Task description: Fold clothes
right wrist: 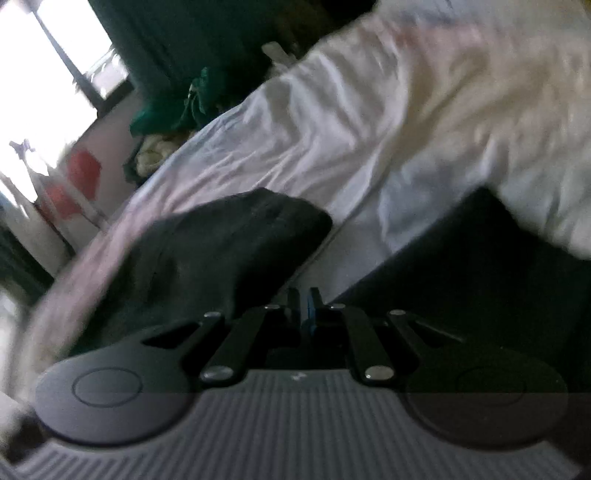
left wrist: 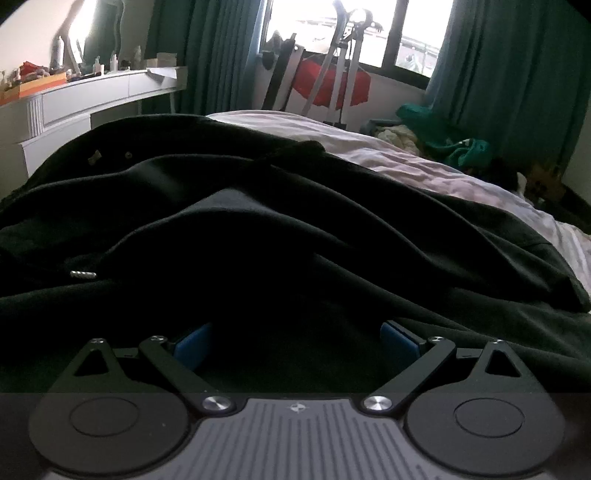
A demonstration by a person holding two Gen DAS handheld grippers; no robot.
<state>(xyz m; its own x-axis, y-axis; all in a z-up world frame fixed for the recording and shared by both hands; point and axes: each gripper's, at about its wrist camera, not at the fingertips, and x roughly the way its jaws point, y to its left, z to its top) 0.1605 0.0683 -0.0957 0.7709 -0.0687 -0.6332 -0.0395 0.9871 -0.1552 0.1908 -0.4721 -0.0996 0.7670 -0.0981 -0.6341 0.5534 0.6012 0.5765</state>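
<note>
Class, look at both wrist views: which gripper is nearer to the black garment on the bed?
Left. The left gripper sits open on the black garment; the right gripper, shut, hangs above the bed beside it.

1. One black garment (left wrist: 258, 229) spread over my bed.
2. One bed with a pale sheet (left wrist: 424, 166).
3. Two grippers: my left gripper (left wrist: 295, 343) and my right gripper (right wrist: 306, 310).
4. One white dresser (left wrist: 92, 99) beyond the bed's far left corner.
5. One window (left wrist: 314, 22), flanked by two green curtains (left wrist: 509, 74).

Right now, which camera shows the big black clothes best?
The left wrist view: the black garment fills it, sharp, draped in folds over the bed. The right wrist view is blurred and catches only dark parts of it.
</note>
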